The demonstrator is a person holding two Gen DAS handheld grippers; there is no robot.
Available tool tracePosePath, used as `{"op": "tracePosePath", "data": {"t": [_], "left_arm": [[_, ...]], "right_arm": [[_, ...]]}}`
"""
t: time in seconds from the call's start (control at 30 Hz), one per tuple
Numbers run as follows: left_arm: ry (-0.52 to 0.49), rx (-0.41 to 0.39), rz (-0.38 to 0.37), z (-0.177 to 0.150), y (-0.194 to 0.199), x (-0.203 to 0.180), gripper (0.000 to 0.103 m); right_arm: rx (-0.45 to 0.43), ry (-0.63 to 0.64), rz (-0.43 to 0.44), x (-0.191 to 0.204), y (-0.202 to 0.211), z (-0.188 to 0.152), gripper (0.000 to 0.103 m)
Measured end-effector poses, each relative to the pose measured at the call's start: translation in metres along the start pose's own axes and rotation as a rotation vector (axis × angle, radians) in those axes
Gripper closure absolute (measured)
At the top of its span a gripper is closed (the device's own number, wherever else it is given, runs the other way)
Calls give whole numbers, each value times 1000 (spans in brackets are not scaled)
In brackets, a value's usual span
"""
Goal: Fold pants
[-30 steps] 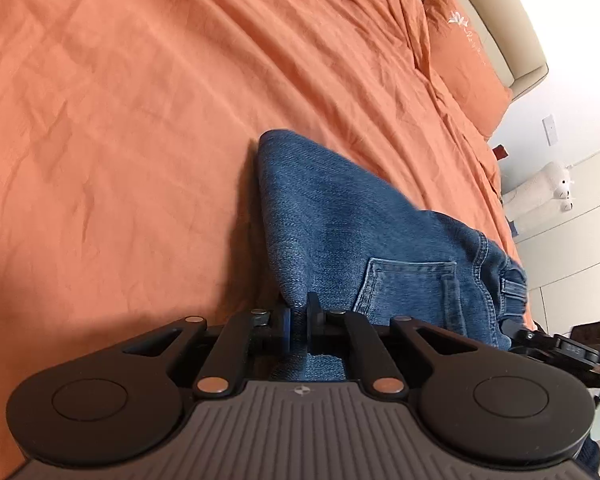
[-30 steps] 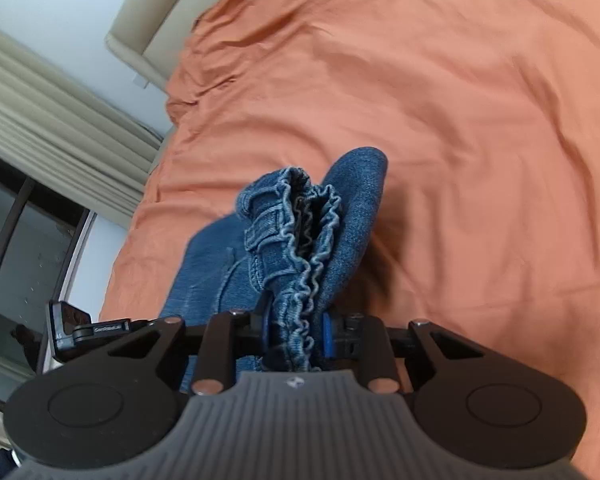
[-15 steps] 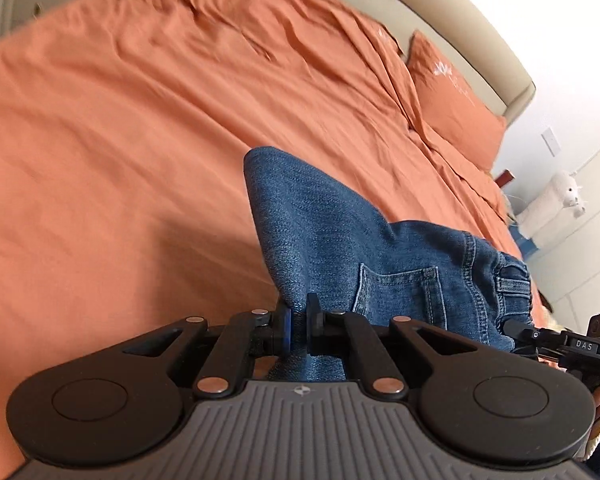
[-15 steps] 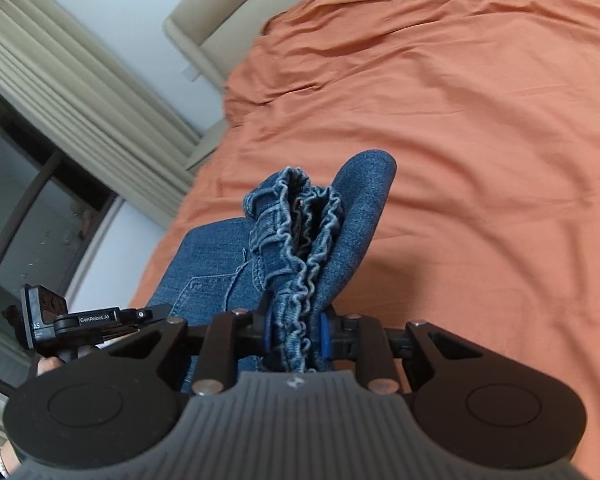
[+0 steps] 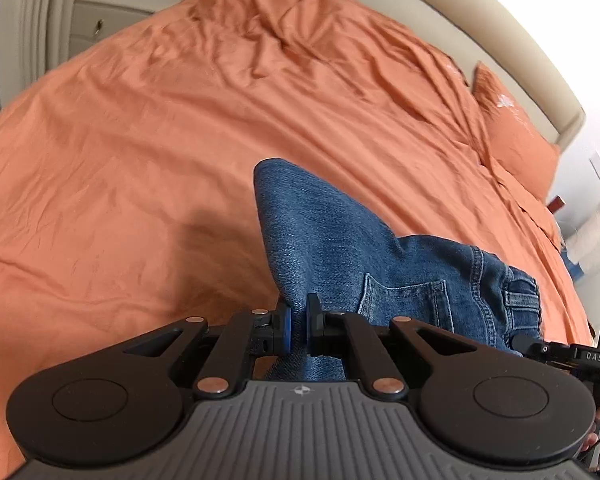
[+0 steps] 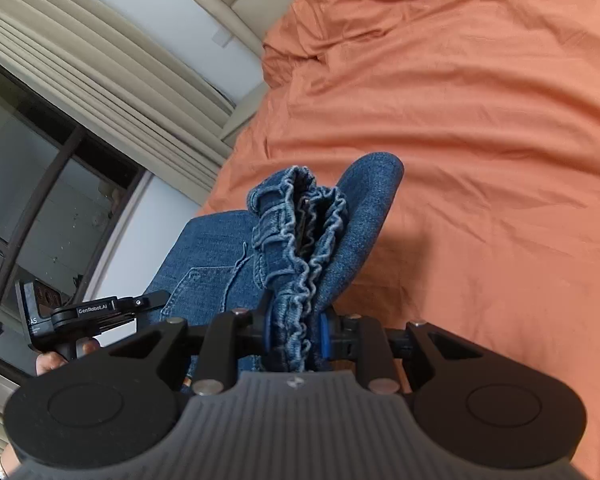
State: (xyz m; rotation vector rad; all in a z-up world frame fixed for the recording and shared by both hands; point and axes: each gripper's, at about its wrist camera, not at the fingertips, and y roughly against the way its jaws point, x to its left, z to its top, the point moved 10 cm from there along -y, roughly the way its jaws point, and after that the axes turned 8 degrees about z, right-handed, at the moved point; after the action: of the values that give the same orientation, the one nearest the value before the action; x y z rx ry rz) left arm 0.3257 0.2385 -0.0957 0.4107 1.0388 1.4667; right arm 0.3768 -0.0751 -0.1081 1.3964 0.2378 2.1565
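- Our left gripper (image 5: 296, 326) pinches a fold of the jeans (image 5: 340, 240).
- Our right gripper (image 6: 294, 334) clamps their bunched waistband (image 6: 300, 240) above the bed (image 6: 480, 140).

You have one pair of jeans (image 5: 340, 236) on one bed (image 5: 140, 160) — two grippers, left gripper (image 5: 297, 320) and right gripper (image 6: 294, 330) — one pillow (image 5: 512, 128) at two o'clock.

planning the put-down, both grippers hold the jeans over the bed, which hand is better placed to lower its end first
Probably the left. The left gripper pinches a thin, smooth fold of the jeans over open bedspread. The right gripper clamps the thick bunched waistband, better kept up as the anchor.
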Motion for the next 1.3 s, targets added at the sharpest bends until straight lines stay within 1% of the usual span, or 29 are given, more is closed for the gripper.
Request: {"op": "tracePosePath", "data": {"t": [0.1,0.23,0.3,0.4,0.43,0.47,0.53,0.6,0.67,0.7,0.77,0.8,0.87,0.9,0.93,0.97,1.0,1.03,1.07,1.13,1.17,1.23,1.3], "left_arm": [[13,28,2,-8,-24,16,97],[36,55,18,-20,-53,37,97],[68,75,5,-25,-65,52,96],[96,98,-26,-31,-78,64,94],[97,104,-30,-33,-81,65,93],[99,109,-32,-34,-83,67,90],[111,118,-30,-34,-83,69,87],[95,115,-5,-33,-76,70,85],[71,110,39,-33,-66,72,85],[54,111,66,-35,-61,74,85],[11,101,116,-39,-46,73,85],[-10,87,142,-41,-38,75,86],[-54,45,216,-44,-20,76,88],[-65,18,226,-46,-9,74,88],[-58,3,207,-48,1,70,88],[-39,-3,161,-53,9,65,88],[-20,-9,113,-57,16,59,88],[-8,-23,72,-62,23,52,88],[-12,-37,54,-67,28,46,88],[-43,-69,48,-79,32,33,88],[-61,-73,51,-86,31,28,88],[-81,-60,47,-102,25,23,88],[-117,-61,92,-115,20,25,88]], "right_arm": [[37,-7,-24,-16,-21,-5,85],[82,-28,-69,-46,-44,-15,85],[85,-61,-82,-66,-47,-18,85],[101,-130,-90,-92,-50,-28,85],[100,-137,-89,-96,-50,-31,83],[98,-141,-93,-100,-51,-33,82],[96,-146,-104,-104,-53,-34,81],[95,-147,-110,-104,-51,-35,79],[97,-135,-128,-102,-48,-33,75],[99,-116,-144,-100,-45,-33,73],[101,-61,-200,-94,-37,-33,62],[101,-28,-230,-92,-34,-31,60],[96,45,-284,-82,-21,-32,61],[90,97,-325,-76,-13,-32,61],[83,154,-369,-71,-4,-33,62],[69,220,-421,-64,6,-35,62],[53,280,-454,-55,12,-36,62],[44,332,-462,-46,16,-40,62],[28,377,-464,-35,19,-45,62],[11,445,-445,-15,16,-57,63],[4,478,-440,-7,12,-65,64],[-1,554,-463,2,1,-81,64],[4,594,-488,2,-10,-96,64]]}}
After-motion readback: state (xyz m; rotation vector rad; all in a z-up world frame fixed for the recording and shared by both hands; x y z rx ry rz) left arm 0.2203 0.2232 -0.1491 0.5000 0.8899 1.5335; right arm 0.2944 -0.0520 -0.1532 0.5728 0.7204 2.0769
